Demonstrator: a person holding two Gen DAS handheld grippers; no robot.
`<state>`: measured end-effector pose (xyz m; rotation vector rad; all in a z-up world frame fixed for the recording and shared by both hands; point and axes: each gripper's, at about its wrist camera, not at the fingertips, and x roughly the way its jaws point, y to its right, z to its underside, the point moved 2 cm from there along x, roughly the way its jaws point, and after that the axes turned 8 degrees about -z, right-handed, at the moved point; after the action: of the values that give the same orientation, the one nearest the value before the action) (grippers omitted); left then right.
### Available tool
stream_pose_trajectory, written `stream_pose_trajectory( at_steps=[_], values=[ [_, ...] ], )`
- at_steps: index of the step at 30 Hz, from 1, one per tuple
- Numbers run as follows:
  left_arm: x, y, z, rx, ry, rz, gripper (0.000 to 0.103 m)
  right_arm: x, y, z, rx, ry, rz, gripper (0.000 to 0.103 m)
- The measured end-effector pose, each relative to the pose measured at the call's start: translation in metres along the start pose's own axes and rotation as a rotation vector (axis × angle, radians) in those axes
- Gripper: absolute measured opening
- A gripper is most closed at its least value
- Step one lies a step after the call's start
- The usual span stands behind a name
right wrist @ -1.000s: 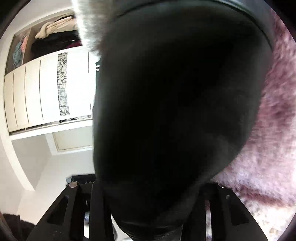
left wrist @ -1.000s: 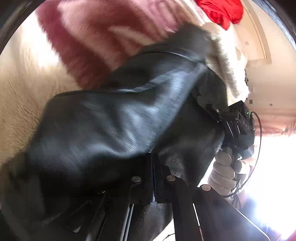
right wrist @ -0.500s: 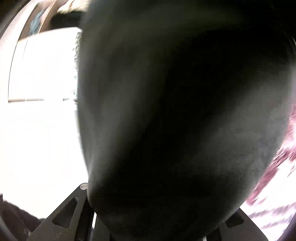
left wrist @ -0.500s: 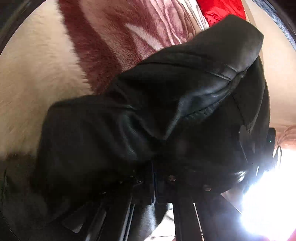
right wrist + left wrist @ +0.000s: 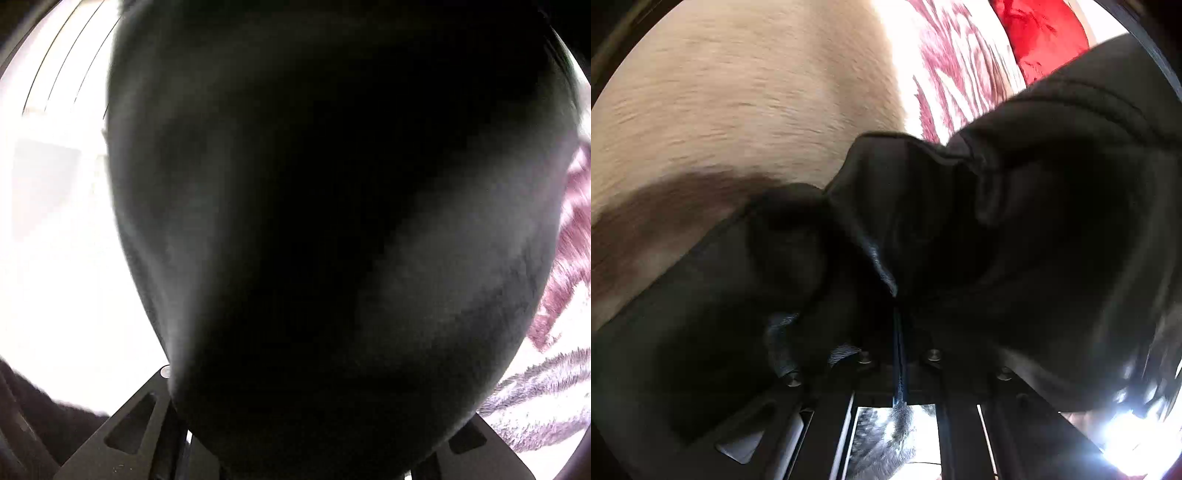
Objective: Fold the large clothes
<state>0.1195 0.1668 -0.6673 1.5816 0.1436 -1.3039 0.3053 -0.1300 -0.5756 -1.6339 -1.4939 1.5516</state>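
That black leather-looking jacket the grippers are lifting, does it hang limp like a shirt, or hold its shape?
Probably in between. The black jacket bulges in thick rounded folds rather than thin creases, so it likely resists sharp folding. It drapes over the left gripper, so it is still floppy. Its sheen hints at a smooth, perhaps slippery surface. It fills the right wrist view, hiding that gripper's fingers.

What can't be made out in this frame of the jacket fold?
- Right gripper's fingertips, right wrist view: the black jacket covers them, so the grip is unreadable.
- Left gripper, left wrist view: tips buried in jacket folds.
- Room, right wrist view: washed out by glare.
- Red cloth, left wrist view: cut off by the edge.
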Motion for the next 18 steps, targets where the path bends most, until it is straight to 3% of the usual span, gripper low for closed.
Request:
stream_pose_trajectory(
  at_steps=[2,7,9,13,16,18],
  values=[
    [-0.027,-0.014,0.010,-0.055,0.035,0.029,0.003,0.012,-0.026,0.010,-0.110,-0.056,0.033,0.019],
    [-0.118,-0.094,0.053,-0.316,0.196,0.139,0.003,0.037,-0.064,0.042,-0.379,-0.134,0.179,0.020],
    [-0.149,-0.123,0.067,-0.359,0.248,0.098,0.003,0.051,-0.071,0.063,-0.495,-0.169,0.250,0.020],
    [-0.181,-0.153,0.082,-0.366,0.276,0.024,0.003,0.089,-0.080,0.125,-0.801,-0.283,0.397,0.021],
    [-0.196,-0.160,0.083,-0.332,0.298,-0.011,0.003,0.125,-0.063,0.192,-1.045,-0.413,0.533,0.026],
    [-0.186,-0.151,0.087,-0.311,0.298,-0.026,0.005,0.132,-0.057,0.216,-1.189,-0.403,0.631,0.032]
  ],
)
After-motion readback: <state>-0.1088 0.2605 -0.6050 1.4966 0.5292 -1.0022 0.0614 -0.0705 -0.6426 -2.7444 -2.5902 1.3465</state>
